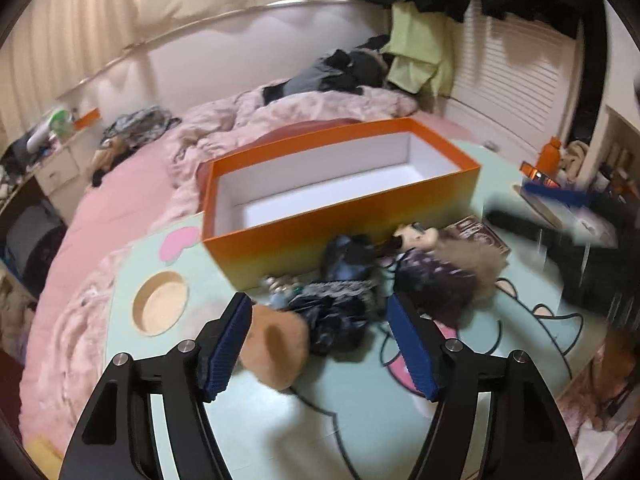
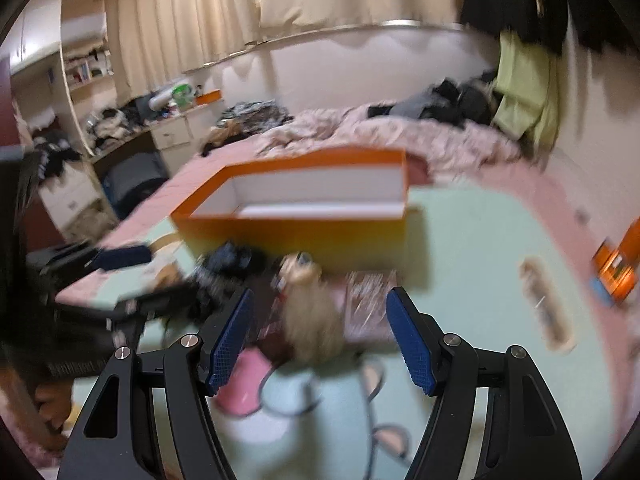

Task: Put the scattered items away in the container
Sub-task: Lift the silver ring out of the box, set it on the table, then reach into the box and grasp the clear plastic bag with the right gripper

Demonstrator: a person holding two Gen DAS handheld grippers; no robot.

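The mint-green surface (image 1: 352,412) lay across the bed (image 1: 120,184) and carried everything of interest. Largest on it was one orange box (image 1: 344,216), open-topped with a white interior that showed nothing inside; rigid card by the look of it, light, and in my judgement best left where it stood. In front of its near wall sat the scattered pile, touching or overlapping one another. Count, as far as blur allowed: one doll (image 1: 436,264) with long pale hair and a dark patterned dress, lying on its side; one heap of dark blue-black cloth (image 1: 340,312); one tan fuzzy puff (image 1: 276,344); one flat dark card or packet (image 1: 480,236) just behind the doll; and a small cluster of beads or trinkets (image 1: 280,286), number not resolvable. The doll looked stiff in the body, soft in hair and dress, so a hold across the torso seemed safest. The cloth and puff would be light and limp and should compress wherever pinched; the beads seemed fiddly and apt to slip. The left tool (image 1: 320,340) stood wide, holding nothing, puff and cloth between its pads. The right tool (image 2: 320,340) stood equally wide and empty over the doll (image 2: 312,312).
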